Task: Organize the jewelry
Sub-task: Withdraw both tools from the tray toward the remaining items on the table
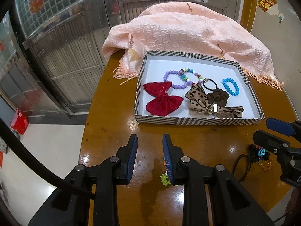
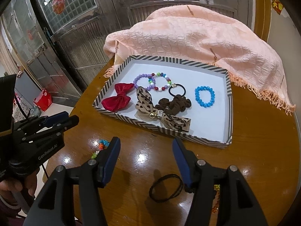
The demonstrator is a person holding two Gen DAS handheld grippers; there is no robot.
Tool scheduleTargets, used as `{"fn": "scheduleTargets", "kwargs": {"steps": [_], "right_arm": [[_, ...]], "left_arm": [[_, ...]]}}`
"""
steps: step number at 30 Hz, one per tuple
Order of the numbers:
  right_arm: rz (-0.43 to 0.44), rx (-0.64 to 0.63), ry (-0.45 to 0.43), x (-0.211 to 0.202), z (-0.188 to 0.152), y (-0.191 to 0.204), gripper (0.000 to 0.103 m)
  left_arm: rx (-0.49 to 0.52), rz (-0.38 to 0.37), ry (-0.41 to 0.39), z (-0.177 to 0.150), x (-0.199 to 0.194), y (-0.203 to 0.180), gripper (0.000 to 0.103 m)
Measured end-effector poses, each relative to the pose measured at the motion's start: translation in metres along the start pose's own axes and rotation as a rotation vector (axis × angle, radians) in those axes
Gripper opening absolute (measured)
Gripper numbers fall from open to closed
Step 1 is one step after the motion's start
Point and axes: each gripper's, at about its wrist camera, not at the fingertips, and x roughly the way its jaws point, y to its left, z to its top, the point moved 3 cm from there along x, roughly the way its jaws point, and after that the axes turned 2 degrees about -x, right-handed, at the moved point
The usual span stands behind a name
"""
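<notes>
Striped tray (image 1: 199,121) on round wooden table (image 1: 112,124), holding red bow (image 1: 163,99), leopard bow (image 1: 207,103), brown scrunchie (image 2: 174,102), black hair tie (image 2: 177,90), purple bracelet (image 1: 174,79), multicoloured bracelet (image 2: 161,81), blue bracelet (image 1: 230,86). Peach shawl (image 1: 188,33) bunched behind tray.

Left gripper (image 1: 150,141): jaws partly apart, nothing between; small beaded piece (image 1: 165,179) on table beside its right finger. Body reads "GenRobot.AI" in right view.

Right gripper (image 2: 146,146): jaws wide, empty, over black hair band (image 2: 166,188) on table.

Both grippers tip steeply downward, side by side. Left gripper (image 1: 150,141), jaws parted with nothing between them. Right gripper (image 2: 146,145), jaws spread wider, empty too. A hand (image 2: 11,186) grips the left tool's handle.
</notes>
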Motion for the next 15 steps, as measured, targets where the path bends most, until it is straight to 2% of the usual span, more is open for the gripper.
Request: {"fn": "scheduleTargets", "kwargs": {"steps": [8,15], "right_arm": [[-0.008,0.022,0.023,0.001,-0.018,-0.016,0.061],[-0.006,0.045,0.06,0.003,-0.049,-0.032,0.061]], "left_arm": [[-0.07,-0.069,0.049,-0.005,0.008,0.04,0.022],[-0.096,-0.151,0.138,-0.031,0.024,0.04,0.024]]}}
